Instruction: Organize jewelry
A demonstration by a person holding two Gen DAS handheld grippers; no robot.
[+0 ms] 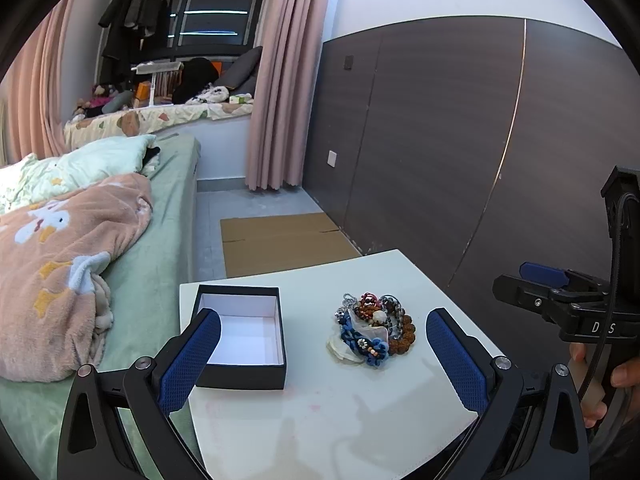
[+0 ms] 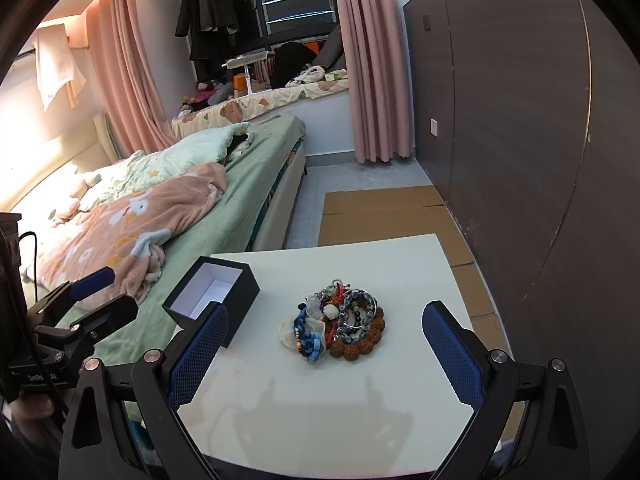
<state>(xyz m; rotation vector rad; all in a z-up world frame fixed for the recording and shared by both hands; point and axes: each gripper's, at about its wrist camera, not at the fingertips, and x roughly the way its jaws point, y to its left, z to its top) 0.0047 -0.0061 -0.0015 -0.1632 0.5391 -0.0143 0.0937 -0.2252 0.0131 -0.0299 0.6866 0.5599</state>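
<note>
A tangled pile of jewelry (image 1: 374,330) (image 2: 338,324), with bead bracelets, a blue braided piece and a brown seed bracelet, lies on the small white table (image 1: 320,420) (image 2: 312,412). Left of it stands an open black box (image 1: 244,336) (image 2: 214,294) with a white, empty inside. My left gripper (image 1: 322,344) is open above the table's near part, with box and pile showing between its blue pads. My right gripper (image 2: 324,344) is also open, and the pile shows between its pads, farther off. Each gripper shows at the edge of the other's view.
A bed (image 2: 224,200) with a pink blanket and green sheet runs along the table's left side. Flattened cardboard (image 1: 280,240) lies on the floor beyond the table. A dark wood-panelled wall (image 1: 460,140) stands on the right. A person's hand (image 1: 600,384) holds the right gripper's handle.
</note>
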